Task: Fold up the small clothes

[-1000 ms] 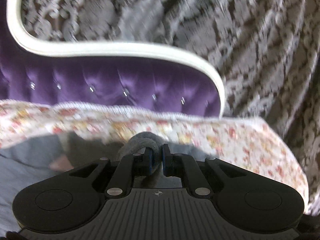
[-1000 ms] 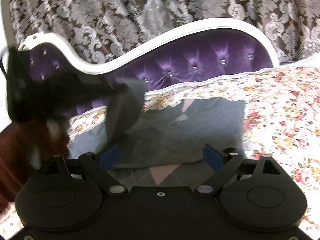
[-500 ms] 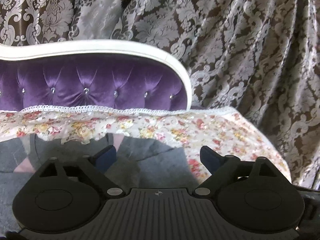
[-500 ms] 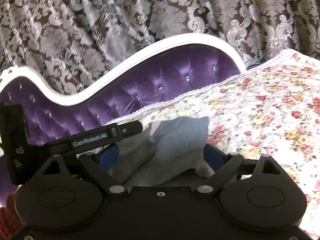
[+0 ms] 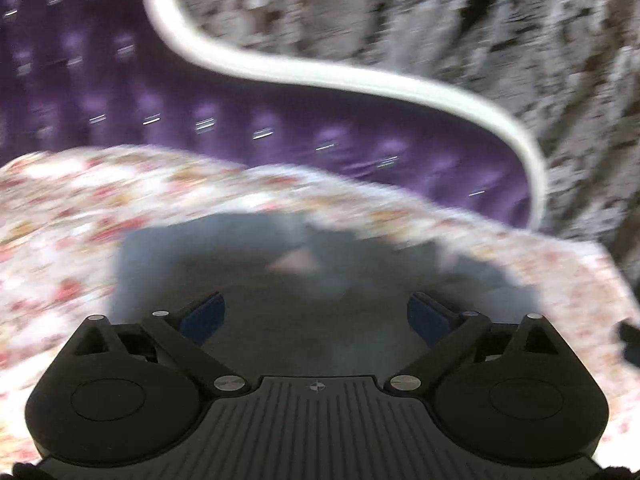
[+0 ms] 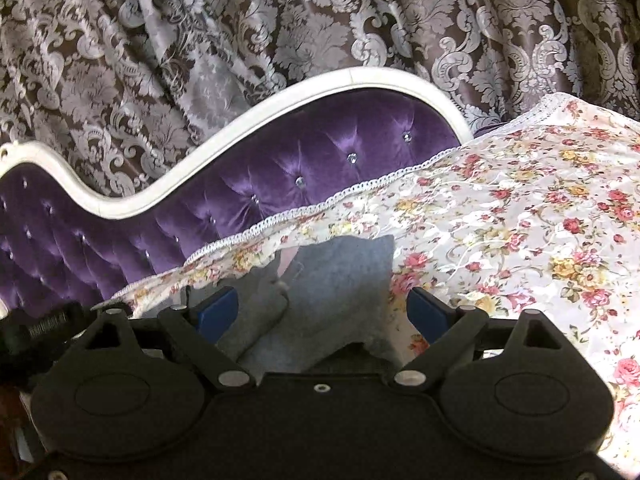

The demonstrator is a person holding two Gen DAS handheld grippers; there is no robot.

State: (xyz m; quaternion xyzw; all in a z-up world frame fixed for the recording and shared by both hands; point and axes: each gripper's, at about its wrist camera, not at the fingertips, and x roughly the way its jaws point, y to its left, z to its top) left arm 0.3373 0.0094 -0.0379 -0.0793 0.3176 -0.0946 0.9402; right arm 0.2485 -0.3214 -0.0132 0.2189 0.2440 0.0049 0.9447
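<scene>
- The left gripper (image 5: 316, 312) is holding its jaws spread wide; they have just been opening, and nothing is being pressed between the blue pads (image 5: 202, 316).
- The left wrist view is smearing with motion blur, so fine detail there cannot be told.
- The grey garment (image 5: 248, 272) is lying on the floral cover (image 5: 72, 240), directly under and ahead of the left gripper. A pale pink triangle (image 5: 296, 262) is showing on the garment's surface.
- The garment is lying near the cover's far edge, where the cover is meeting the purple tufted backrest (image 5: 200, 100).
- The right gripper (image 6: 322, 312) is also holding its jaws wide apart, with its blue pads (image 6: 218, 312) gripping nothing.
- In the right wrist view, the grey garment (image 6: 340, 280) is showing between and beyond the right gripper's fingers, with one part folded over another. Whether the pads are touching the fabric cannot be told.
- The garment is sitting close to the lace-trimmed far edge (image 6: 320, 206) of the floral cover (image 6: 520, 220); the cover is spreading out bare toward the right of that view.
- A dark part of the left gripper (image 6: 36, 336) is showing at the left edge of the right wrist view.
- The white curved frame (image 6: 280, 108) is bordering the purple backrest (image 6: 280, 160), and the patterned curtain (image 6: 200, 32) is hanging behind it.
</scene>
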